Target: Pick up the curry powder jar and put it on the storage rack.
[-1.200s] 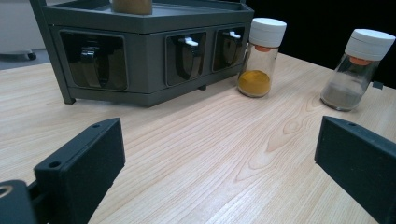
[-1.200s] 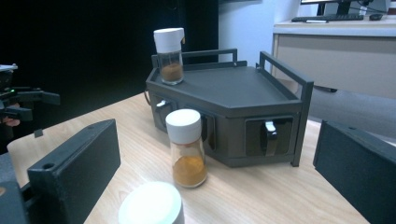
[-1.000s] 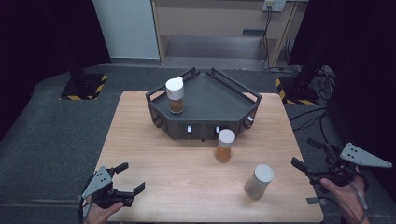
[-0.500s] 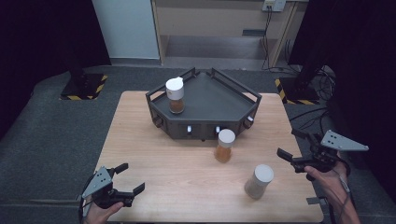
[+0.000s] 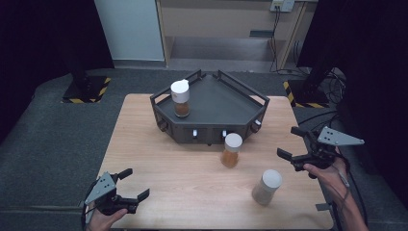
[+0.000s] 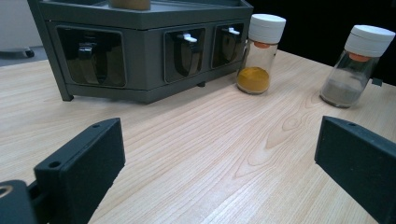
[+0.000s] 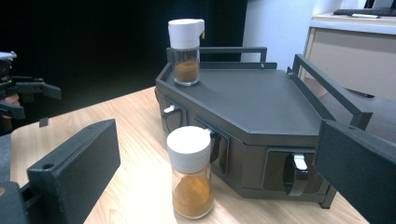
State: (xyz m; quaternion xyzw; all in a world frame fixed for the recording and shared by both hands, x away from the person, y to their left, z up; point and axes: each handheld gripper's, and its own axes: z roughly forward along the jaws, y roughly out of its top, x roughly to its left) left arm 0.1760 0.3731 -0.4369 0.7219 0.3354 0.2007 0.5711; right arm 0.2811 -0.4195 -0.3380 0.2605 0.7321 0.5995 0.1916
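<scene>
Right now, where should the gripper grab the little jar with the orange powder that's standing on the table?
Grab the orange spice jar around its glass body, just under the white cap. It stands upright and round, so the open right gripper could probably come in level from its own side, one jaw on each side of the jar. That side looks open; the dark rack blocks the far side.

rack (image 5: 219, 103) at table (image 5: 159, 159) rear centre | 1 jar (image 5: 181, 98) on rack's left | 1 jar (image 5: 231, 150) just before rack | 1 jar (image 5: 267, 187) nearer, right | left gripper (image 5: 133, 185) front-left corner | right gripper (image 5: 291, 142) right edge
</scene>
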